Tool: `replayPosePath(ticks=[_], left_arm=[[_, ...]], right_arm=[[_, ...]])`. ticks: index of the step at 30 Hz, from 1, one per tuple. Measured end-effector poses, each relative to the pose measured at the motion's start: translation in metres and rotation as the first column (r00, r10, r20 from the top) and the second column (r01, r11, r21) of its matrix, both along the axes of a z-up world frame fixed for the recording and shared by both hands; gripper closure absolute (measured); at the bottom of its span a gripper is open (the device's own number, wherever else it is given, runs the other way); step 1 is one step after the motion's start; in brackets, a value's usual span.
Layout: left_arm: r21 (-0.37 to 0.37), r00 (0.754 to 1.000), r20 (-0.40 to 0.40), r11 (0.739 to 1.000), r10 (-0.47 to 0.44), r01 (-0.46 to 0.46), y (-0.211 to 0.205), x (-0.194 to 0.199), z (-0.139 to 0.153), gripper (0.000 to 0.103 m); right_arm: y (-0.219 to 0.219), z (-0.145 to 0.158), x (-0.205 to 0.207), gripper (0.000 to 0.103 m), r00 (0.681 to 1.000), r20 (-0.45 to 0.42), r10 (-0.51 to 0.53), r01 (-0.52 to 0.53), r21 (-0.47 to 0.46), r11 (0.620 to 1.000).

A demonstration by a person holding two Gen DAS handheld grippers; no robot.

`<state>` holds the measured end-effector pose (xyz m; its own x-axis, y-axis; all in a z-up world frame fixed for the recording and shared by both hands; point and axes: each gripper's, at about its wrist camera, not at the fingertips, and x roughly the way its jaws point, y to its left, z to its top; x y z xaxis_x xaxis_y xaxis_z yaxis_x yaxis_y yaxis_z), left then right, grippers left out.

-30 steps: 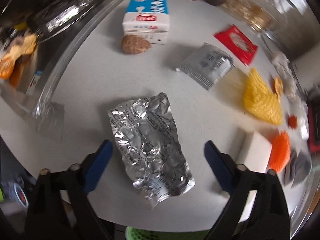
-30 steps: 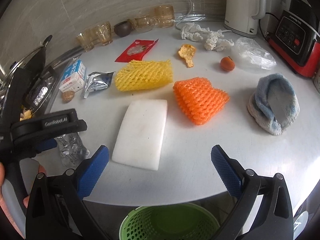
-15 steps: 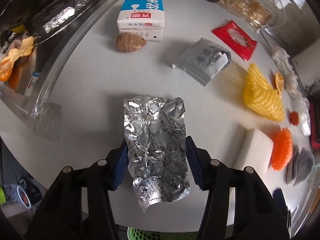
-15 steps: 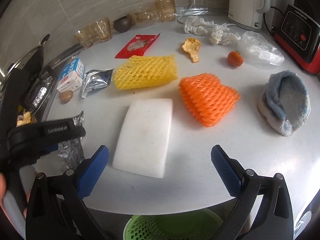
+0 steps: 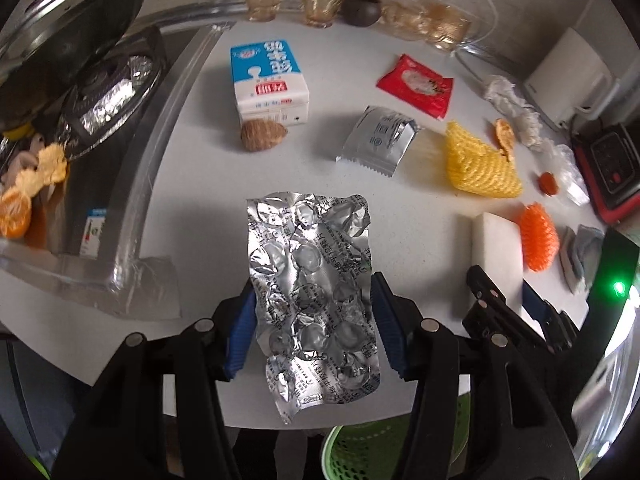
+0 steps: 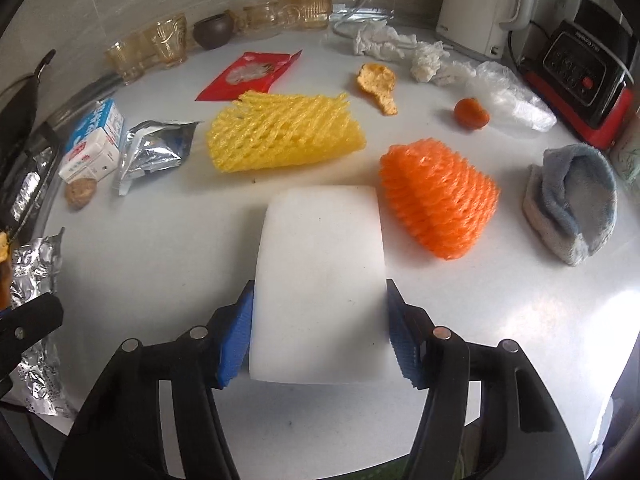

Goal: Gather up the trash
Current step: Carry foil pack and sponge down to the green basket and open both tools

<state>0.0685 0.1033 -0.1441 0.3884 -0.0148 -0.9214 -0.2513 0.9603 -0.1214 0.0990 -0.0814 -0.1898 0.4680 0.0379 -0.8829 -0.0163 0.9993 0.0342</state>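
Green basket (image 5: 372, 448) sits right under your claws, below the counter (image 6: 160, 240) edge, so both coming moves are a pull back toward you and down.

Left claw (image 5: 312, 328): closed down on the crumpled foil blister pack (image 5: 312, 304), pads pressing both long edges around mid-length. Pack's long axis runs straight away from you, along the fingers; near end hangs past the counter edge over the basket, far end points at the milk carton (image 5: 270, 80). Looks lifted off the counter, though I can't be certain.

Right claw (image 6: 320, 332): jaws closing on the white foam block (image 6: 320, 264), blue pads at both long sides of its near end, touching or nearly so. Block's long axis also runs away from you, and it lies flat on the counter. Right hand is the nearer one to it; it sits just right of the left claw.

Farther out: orange foam net (image 6: 436, 200) touching the block's far right corner, yellow foam net (image 6: 284, 132) just beyond, silver wrapper (image 6: 152, 152) and red packet (image 6: 248, 74) left and behind, peel (image 6: 378, 80), tissues (image 6: 384, 42), plastic bag (image 6: 508, 96) at the back.
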Motion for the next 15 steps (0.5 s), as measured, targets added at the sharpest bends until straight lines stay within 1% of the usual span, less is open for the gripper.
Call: replayPosePath(ticks=[3, 5, 8, 9, 11, 12, 14, 15], left_arm=[[0.018, 0.998, 0.032, 0.998, -0.061, 0.06, 0.0, -0.013, 0.013, 0.05], [0.026, 0.992, 0.052, 0.993, -0.117, 0.116, -0.003, -0.018, 0.022, 0.05], [0.027, 0.964, 0.08, 0.967, -0.254, 0.253, -0.017, -0.034, 0.036, 0.05], [0.015, 0.946, 0.084, 0.95, -0.313, 0.313, -0.025, -0.041, 0.04, 0.05], [-0.021, 0.904, 0.074, 0.905, -0.421, 0.424, -0.04, -0.055, 0.042, 0.05], [-0.045, 0.874, 0.064, 0.874, -0.482, 0.485, -0.052, -0.064, 0.04, 0.05], [-0.08, 0.818, 0.047, 0.814, -0.573, 0.575, -0.073, -0.079, 0.034, 0.05], [-0.104, 0.784, 0.032, 0.778, -0.62, 0.619, -0.085, -0.087, 0.029, 0.05]], right_arm=[[-0.008, 0.012, -0.008, 0.043, 0.999, 0.019, -0.04, 0.04, 0.01, 0.999], [-0.017, 0.028, -0.024, 0.042, 0.997, 0.042, -0.057, 0.057, 0.009, 0.998], [-0.035, 0.053, -0.057, 0.042, 0.995, 0.064, -0.08, 0.081, -0.009, 0.997], [-0.043, 0.063, -0.073, 0.042, 0.993, 0.071, -0.091, 0.092, -0.021, 0.995], [-0.057, 0.075, -0.101, 0.042, 0.99, 0.079, -0.119, 0.123, -0.055, 0.991], [-0.064, 0.079, -0.114, 0.042, 0.987, 0.08, -0.137, 0.142, -0.068, 0.988], [-0.08, 0.087, -0.144, 0.042, 0.98, 0.077, -0.184, 0.19, -0.08, 0.979], [-0.087, 0.089, -0.156, 0.042, 0.975, 0.073, -0.209, 0.214, -0.081, 0.973]])
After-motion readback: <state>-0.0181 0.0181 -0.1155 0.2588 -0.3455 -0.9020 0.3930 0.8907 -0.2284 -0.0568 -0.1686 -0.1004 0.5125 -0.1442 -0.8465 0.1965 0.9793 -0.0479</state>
